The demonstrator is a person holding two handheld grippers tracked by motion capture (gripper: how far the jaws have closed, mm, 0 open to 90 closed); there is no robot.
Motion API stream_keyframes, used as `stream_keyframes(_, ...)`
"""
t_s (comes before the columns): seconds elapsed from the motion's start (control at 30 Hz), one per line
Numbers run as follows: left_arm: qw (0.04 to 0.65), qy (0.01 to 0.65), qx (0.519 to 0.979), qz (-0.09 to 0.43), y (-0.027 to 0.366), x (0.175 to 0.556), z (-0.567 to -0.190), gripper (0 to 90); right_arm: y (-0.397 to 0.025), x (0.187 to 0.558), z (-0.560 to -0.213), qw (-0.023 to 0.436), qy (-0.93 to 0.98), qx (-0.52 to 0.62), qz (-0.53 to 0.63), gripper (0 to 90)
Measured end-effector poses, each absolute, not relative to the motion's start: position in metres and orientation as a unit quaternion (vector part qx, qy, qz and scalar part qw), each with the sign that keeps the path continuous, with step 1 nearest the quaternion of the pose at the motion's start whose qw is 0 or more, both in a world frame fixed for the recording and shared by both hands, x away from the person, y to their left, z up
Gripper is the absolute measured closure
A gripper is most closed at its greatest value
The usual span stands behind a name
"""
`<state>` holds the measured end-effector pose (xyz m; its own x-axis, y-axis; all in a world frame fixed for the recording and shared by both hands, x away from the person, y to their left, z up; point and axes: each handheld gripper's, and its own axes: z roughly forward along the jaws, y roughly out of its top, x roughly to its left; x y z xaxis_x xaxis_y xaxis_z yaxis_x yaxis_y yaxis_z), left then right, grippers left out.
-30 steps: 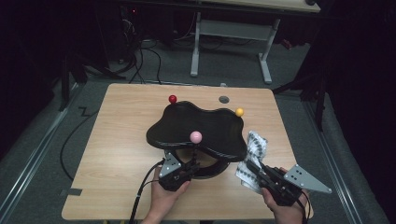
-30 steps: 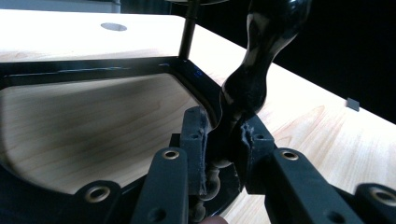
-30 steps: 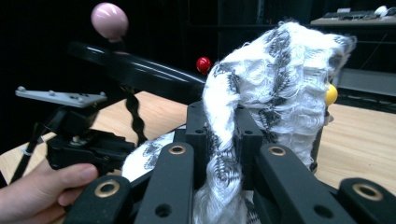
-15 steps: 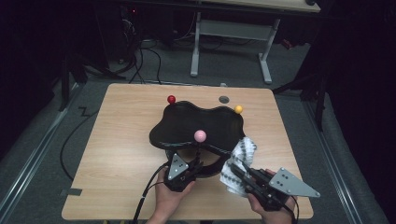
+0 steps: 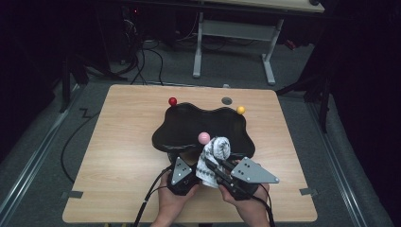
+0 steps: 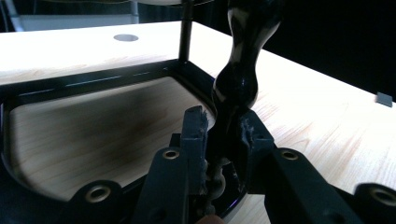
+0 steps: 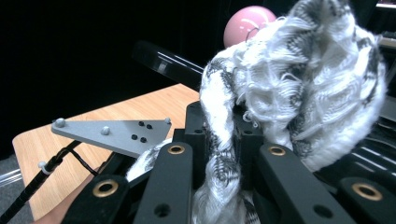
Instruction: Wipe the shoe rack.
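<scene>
High view: the black wavy-topped stand (image 5: 203,130) sits mid-counter (image 5: 118,156); the right gripper (image 5: 222,168), jaws clamped on a black-and-white knitted cloth (image 5: 213,156), has carried it from off to the stand's right up against its near edge, likely to wipe or drape. Left gripper (image 5: 182,176) jaws pinch the stand's leg (image 6: 236,79). Cloth's lower end hidden.

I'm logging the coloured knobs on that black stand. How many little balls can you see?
3. A red ball at the far left of the black stand, a yellow ball at its far right, and a pink ball near the front beside the cloth. The cloth may hide more.
</scene>
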<state>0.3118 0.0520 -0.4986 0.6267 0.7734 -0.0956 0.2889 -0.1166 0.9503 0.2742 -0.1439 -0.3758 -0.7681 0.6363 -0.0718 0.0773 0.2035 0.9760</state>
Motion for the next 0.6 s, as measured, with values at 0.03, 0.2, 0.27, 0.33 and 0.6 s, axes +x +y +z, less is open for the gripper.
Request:
stream_keyframes(0.03, 0.548, 0.374, 0.715, 0.220, 0.053, 0.311, -0.498, 75.3, -0.145, 0.273, -0.376, 0.240, 0.738, 0.241, 0.583, 80.4)
stream_keyframes(0.2, 0.545, 0.383, 0.712, 0.223, 0.061, 0.310, -0.497, 75.3, -0.159, 0.260, -0.375, 0.260, 0.732, 0.230, 0.586, 80.5)
stream_keyframes(0.27, 0.546, 0.387, 0.710, 0.221, 0.066, 0.309, -0.497, 75.3, -0.166, 0.252, -0.376, 0.274, 0.728, 0.225, 0.586, 80.4)
stream_keyframes(0.33, 0.544, 0.390, 0.710, 0.219, 0.069, 0.308, -0.497, 75.3, -0.172, 0.247, -0.376, 0.283, 0.727, 0.223, 0.584, 80.4)
stream_keyframes(0.6, 0.540, 0.399, 0.709, 0.215, 0.091, 0.301, -0.495, 75.1, -0.198, 0.244, -0.381, 0.304, 0.707, 0.220, 0.600, 80.2)
